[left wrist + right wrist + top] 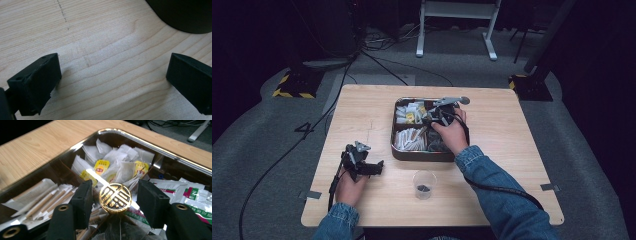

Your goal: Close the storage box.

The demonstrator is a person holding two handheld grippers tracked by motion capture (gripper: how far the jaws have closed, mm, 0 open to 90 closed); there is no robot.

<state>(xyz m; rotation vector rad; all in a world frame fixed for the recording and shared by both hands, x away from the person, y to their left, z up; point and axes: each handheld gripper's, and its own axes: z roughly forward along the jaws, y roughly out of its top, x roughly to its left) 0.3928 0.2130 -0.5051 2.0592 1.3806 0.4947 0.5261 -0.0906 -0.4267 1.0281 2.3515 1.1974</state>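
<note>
A person is sitting at a wooden table [362, 105] and holding a tool in each hand. The right gripper [115, 195] is hanging over a dark tin [422, 156] in the middle of the table. Its jaws are standing part way open, one on each side of a round gold knob [115, 198]. There is a small gap between each jaw and the knob, so the jaws are not pressing on it. The knob is sitting in the middle of the tin, where the dividers are meeting.

The tin is holding many small packs. Tea bags [117, 162] with yellow tags are lying in the part just behind the knob. Long paper sticks [42, 200] are lying in the part to the left of the knob, as seen in the right gripper view. Shiny packets [190, 192] with red and green print are lying to the right of it.

The left gripper [362, 162] is resting near the left front of the table, well apart from the tin. Its jaws are standing wide open over bare wood, with nothing between them.

A clear cup [424, 184] is standing in front of the tin, between the two arms, with something dark at the bottom
</note>
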